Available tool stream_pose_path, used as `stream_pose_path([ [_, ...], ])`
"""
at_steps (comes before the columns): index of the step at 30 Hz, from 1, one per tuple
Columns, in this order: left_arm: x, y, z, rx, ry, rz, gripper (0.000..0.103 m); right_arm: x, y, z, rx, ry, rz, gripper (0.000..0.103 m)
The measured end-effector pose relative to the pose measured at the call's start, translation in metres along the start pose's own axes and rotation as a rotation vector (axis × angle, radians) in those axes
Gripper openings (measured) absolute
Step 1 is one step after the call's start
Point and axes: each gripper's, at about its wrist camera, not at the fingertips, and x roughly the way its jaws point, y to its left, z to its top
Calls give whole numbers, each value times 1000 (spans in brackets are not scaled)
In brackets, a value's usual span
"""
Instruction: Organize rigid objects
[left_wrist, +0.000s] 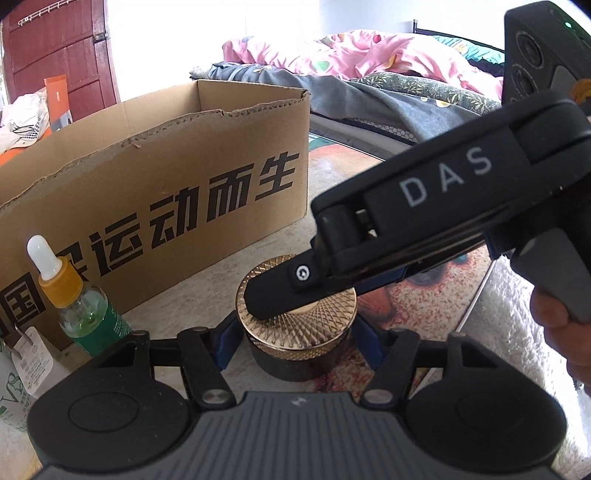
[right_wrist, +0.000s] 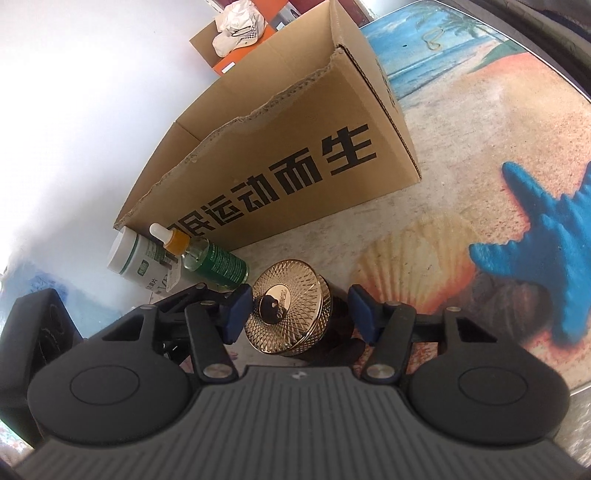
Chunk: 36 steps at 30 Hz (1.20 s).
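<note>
A dark jar with a gold patterned lid (left_wrist: 303, 325) stands on the beach-print mat in front of a cardboard box (left_wrist: 159, 192). My left gripper (left_wrist: 295, 343) is open, its blue pads (left_wrist: 225, 343) on either side of the jar. My right gripper (right_wrist: 301, 314) is open and comes in from above, its pads (right_wrist: 236, 314) flanking the lid (right_wrist: 291, 317); its black finger (left_wrist: 291, 291) lies across the lid in the left wrist view. A green dropper bottle (left_wrist: 85, 310) with an orange collar stands to the left, also seen in the right wrist view (right_wrist: 207, 258).
A white and green tub (right_wrist: 136, 254) lies beside the dropper bottle. The box (right_wrist: 295, 129) is open at the top with torn edges. A bed with pink bedding (left_wrist: 369, 55) is behind. A white fluffy rug (left_wrist: 517, 332) lies at the right.
</note>
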Motion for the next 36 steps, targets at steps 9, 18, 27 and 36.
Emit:
stream_pose_path([
  [9,-6,3,4,-39,-3,2,57,-5,-2,1,30,-7,-2,51],
  [18,-8,1,6,-45,2,0,57,-13,0,-3,36,-19,-19,47],
  [27,-18,3,5,-49,-17,9,57,-23,10,-5,18,-35,-20,46],
  [36,-56,6,17,-37,-96,68,57,-46,49,6,-70,-96,-1,46],
])
